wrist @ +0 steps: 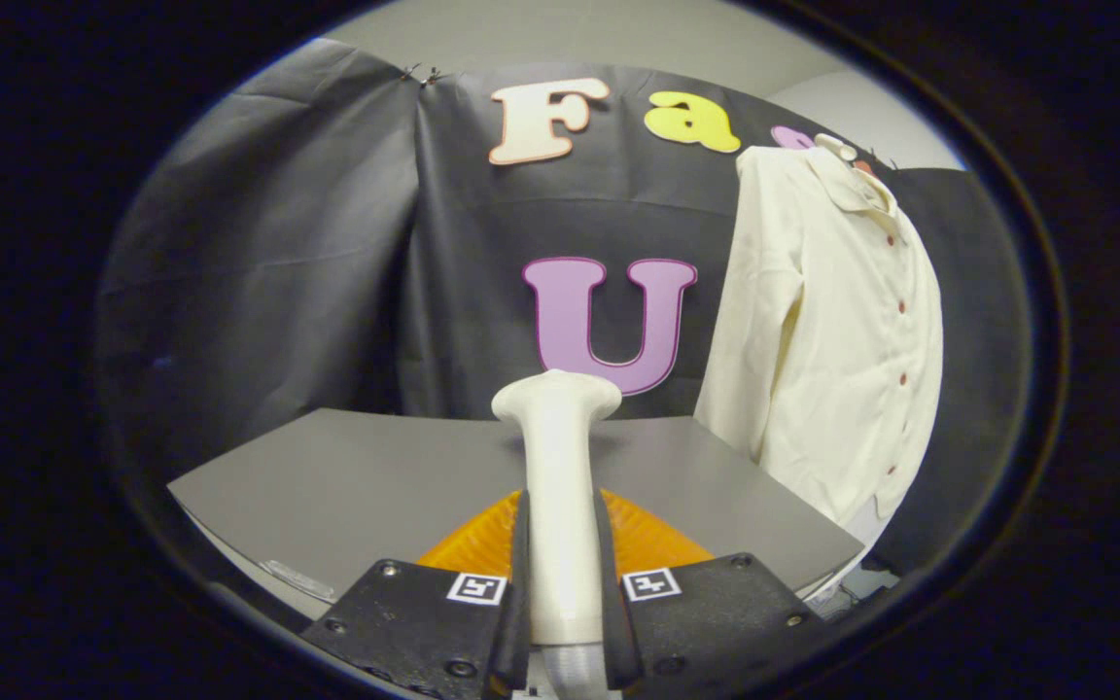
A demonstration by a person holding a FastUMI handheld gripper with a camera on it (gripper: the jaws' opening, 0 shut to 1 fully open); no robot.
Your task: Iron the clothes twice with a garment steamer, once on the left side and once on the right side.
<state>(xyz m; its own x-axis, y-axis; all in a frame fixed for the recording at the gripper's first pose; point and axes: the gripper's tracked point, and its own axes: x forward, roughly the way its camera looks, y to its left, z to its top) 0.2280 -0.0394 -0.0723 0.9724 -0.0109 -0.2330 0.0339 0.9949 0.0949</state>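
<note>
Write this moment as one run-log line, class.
gripper: shut on steamer | steamer: upright between fingers, above table | shirt: hanging beyond, at the side, untouched | ironing: not begun

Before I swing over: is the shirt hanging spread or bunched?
Spread: the shirt hangs buttoned and flat against the booth wall, beyond the steamer clamped in the tongs.

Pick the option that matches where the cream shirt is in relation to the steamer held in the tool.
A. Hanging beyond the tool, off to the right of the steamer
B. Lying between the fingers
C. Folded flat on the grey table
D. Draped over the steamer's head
A: the shirt hangs upright against the booth wall past the grey table, right of the steamer, which the tool clamps between both fingers.
</note>
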